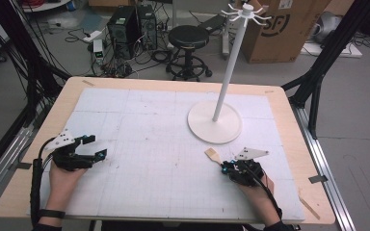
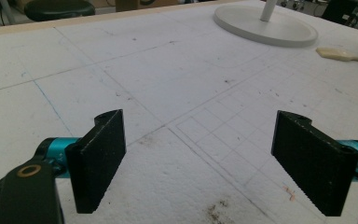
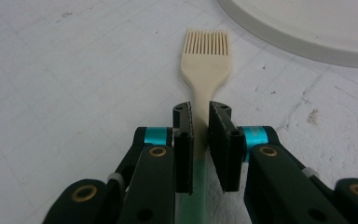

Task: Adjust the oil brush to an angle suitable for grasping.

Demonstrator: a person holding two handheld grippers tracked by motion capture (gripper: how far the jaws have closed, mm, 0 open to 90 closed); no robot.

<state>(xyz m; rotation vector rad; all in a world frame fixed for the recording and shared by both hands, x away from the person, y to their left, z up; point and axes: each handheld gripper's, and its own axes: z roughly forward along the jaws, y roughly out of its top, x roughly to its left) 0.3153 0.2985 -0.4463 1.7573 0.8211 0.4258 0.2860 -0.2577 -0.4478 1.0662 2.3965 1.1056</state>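
- Nearest the high camera are your own forearms at the table's near edge; going left to right, your left gripper (image 1: 90, 147) comes first, resting on the white gridded mat (image 1: 149, 130) with its jaws spread wide and nothing between them.
- The left gripper view confirms it: both black pads (image 2: 100, 156) stand far apart over bare mat, released and idle.
- Further right, the round base of the white hook stand (image 1: 215, 122) sits on the mat's far half, its pole rising to a ring of hooks at the top.
- Just in front of that base lies the pastry brush (image 1: 213, 156), cream bristle head pointing toward the stand, flat on the mat.
- Your right gripper (image 1: 225, 168) is clenched on the brush handle; in the right gripper view the pads (image 3: 185, 140) press the narrow handle from both sides, with the bristle head (image 3: 206, 49) free ahead of them.
- The step in hand looks like the grasp itself: the brush is gripped but lies on the mat, not yet lifted.
- Next, you'd likely lift straight up, keep the grip firm so the slim handle doesn't pivot, and clear the stand's base before carrying it anywhere.
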